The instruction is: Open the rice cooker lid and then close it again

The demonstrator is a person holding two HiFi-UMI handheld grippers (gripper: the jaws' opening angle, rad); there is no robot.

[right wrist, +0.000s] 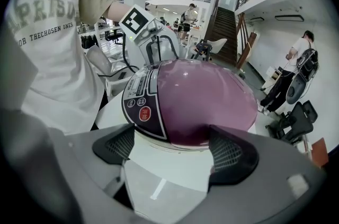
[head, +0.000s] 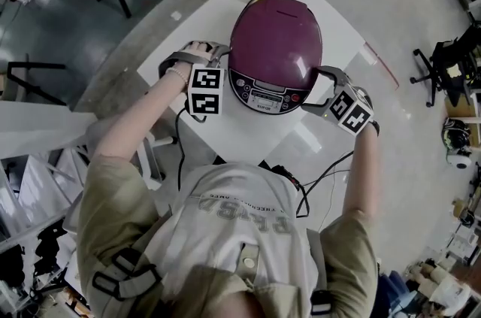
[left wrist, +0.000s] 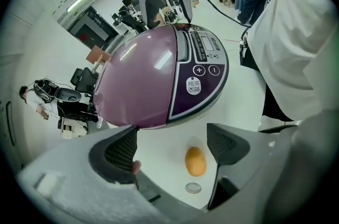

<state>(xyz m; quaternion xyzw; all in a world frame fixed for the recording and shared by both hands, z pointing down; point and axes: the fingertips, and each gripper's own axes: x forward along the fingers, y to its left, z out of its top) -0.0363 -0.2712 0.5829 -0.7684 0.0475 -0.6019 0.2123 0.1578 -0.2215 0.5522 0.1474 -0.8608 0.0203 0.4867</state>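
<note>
- Rice cooker on table, lid shut, panel twd us.
- L gripper just left of cooker, R gripper just right; both spread, pinching nothing.
- We judge cooker's front equally near both.

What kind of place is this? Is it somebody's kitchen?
Probably not a kitchen. It looks like a big lab or workshop hall: the rice cooker sits on a small white table, with office chairs and a staircase nearby.
</note>
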